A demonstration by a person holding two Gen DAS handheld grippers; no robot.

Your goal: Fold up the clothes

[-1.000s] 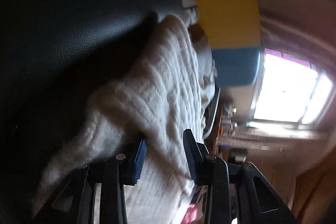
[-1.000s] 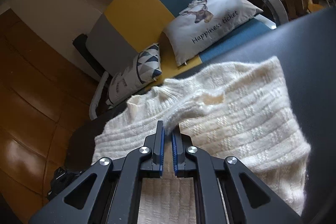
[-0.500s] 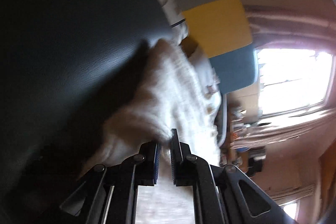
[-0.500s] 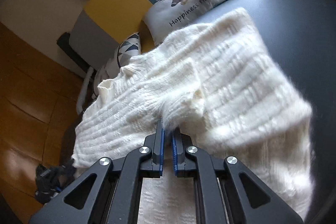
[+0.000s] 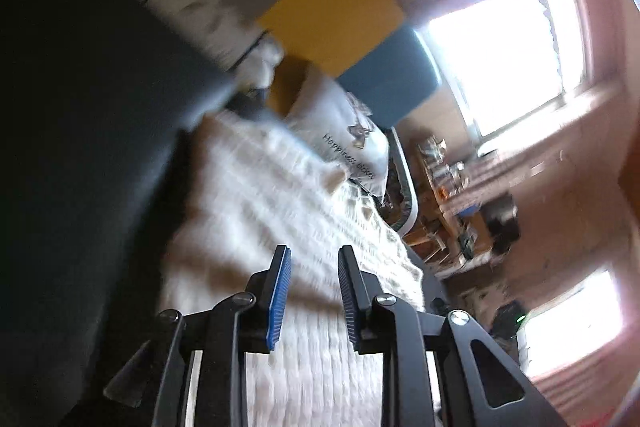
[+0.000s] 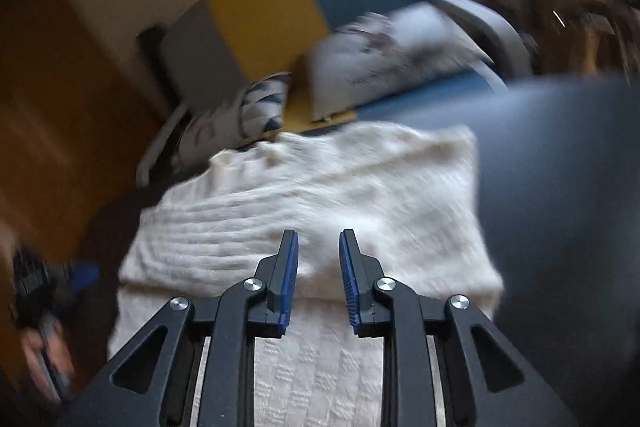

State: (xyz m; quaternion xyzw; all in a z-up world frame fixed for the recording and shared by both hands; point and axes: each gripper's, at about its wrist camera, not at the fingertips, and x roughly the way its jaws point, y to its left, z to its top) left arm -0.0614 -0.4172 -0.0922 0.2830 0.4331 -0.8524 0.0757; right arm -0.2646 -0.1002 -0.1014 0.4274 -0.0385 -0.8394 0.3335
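the cream knit sweater (image 6: 320, 187) lies spread on the dark surface (image 6: 560, 207), folded over on itself so a thicker upper layer sits across the flatter knit nearest you. in the left wrist view the same sweater (image 5: 280, 207) runs away from you along the surface (image 5: 80, 147), its far edge reaching the surface's edge toward the sofa.

your right tongs (image 6: 319, 243) hang just above the sweater's folded edge, blue pads apart and still opening, with nothing pinched between them; only the knit shows behind the gap. your left tongs (image 5: 312, 259) sit over the sweater too, pads apart and opening, and no cloth is caught between them either. both views are smeared by motion, so the fine detail of the knit is hard to read.

beyond the sweater's far edge stands the sofa (image 6: 280, 7) with grey, yellow and blue back panels. a white cushion with printed lettering (image 6: 400, 51) leans on it just past the sweater, and a cushion with dark triangles (image 6: 260, 107) lies beside that one, nearer the sweater's far left corner. to the left of the sweater, off the surface, your left hand (image 6: 44, 339) shows blurred against the wooden floor (image 6: 60, 107). a bright window (image 5: 508, 55) lies past the sofa in the left wrist view.
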